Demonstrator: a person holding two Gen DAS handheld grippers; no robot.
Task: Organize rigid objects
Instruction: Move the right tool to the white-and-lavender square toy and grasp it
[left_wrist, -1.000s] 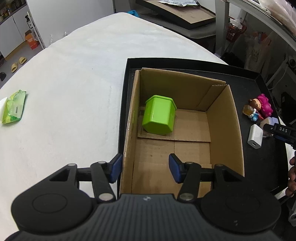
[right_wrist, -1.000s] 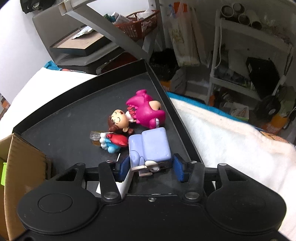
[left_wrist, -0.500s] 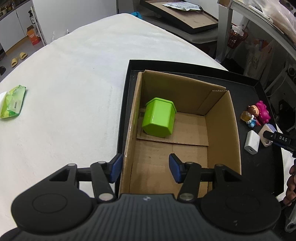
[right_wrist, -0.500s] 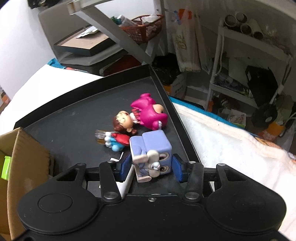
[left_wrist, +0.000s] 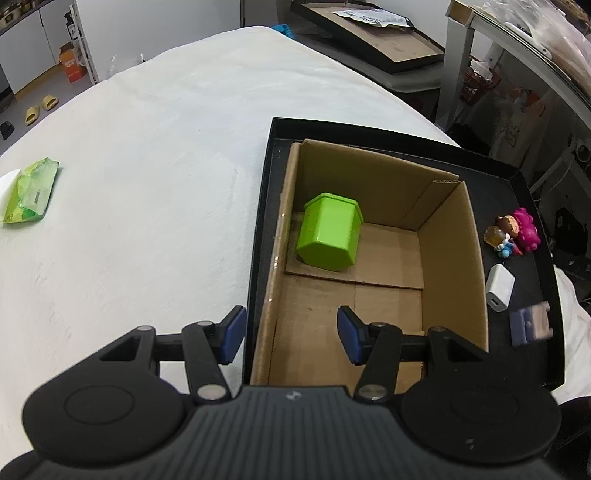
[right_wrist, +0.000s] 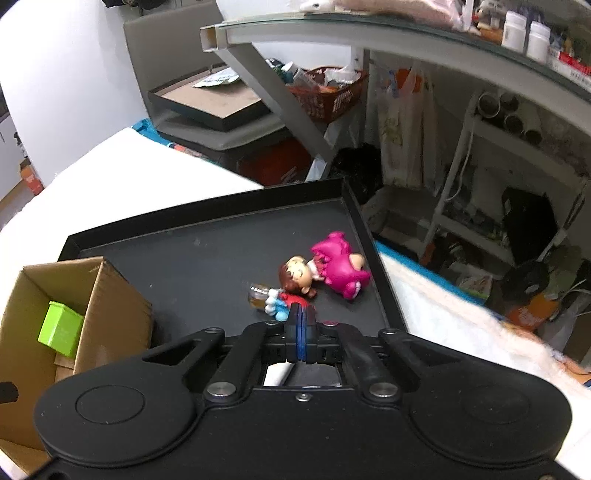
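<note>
An open cardboard box (left_wrist: 454, 236) stands on a black tray (left_wrist: 517, 173) and holds a lime green container (left_wrist: 328, 232), also visible from the right wrist (right_wrist: 59, 328). My left gripper (left_wrist: 291, 332) is open above the box's near left wall, holding nothing. My right gripper (right_wrist: 301, 332) is shut, pads together with nothing between them. A lilac block toy (left_wrist: 530, 326), blurred, sits on the tray's right strip. Beyond it lie a white charger (left_wrist: 499, 288), a brown-haired figurine (right_wrist: 295, 275) and a pink figurine (right_wrist: 341, 264).
A green wipes pack (left_wrist: 31, 192) lies far left on the white table cover (left_wrist: 147, 184). Past the tray's right rim are cluttered shelves, a red basket (right_wrist: 328, 92) and a slanted grey frame (right_wrist: 280, 99).
The lilac toy is no longer between my right fingers; it now lies on the tray and the right gripper has closed fully and pulled back. The left gripper has risen slightly.
</note>
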